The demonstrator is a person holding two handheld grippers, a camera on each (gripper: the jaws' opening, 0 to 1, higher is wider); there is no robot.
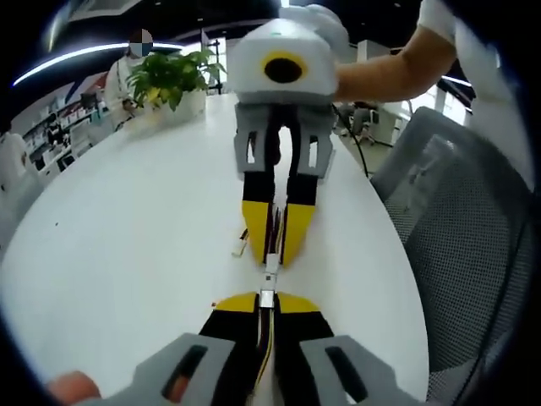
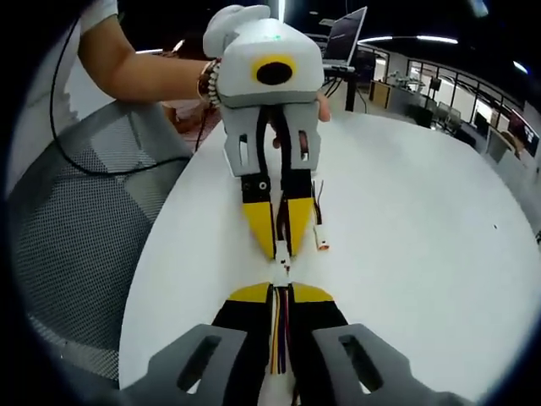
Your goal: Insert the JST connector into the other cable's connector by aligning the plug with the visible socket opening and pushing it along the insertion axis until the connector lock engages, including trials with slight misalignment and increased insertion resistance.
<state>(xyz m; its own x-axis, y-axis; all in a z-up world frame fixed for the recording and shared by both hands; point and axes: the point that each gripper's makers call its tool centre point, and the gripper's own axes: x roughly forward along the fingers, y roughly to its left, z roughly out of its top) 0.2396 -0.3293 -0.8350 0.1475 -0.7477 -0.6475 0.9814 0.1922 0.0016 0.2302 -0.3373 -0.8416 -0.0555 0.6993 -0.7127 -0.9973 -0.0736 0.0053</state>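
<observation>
The mating step is in hand: the left tool (image 1: 266,306) is clenched on one white connector (image 1: 266,298) and the right tool (image 1: 272,254) on the other connector (image 1: 271,264), the two held tip to tip just ahead of each tool's jaws, above the white desk (image 1: 127,220). A spare connector (image 2: 322,239) lies on the desk beside the left tool. A straight push along the shared axis is judged to be called for next, with the faces kept square until the lock catches; whether they are already partly seated cannot be told.

the right gripper (image 2: 281,292) pinches thin red and yellow wires (image 2: 280,334), its small white plug (image 2: 281,269) meeting the tips of the opposing left gripper (image 2: 281,252) above a white tabletop (image 2: 423,237).
</observation>
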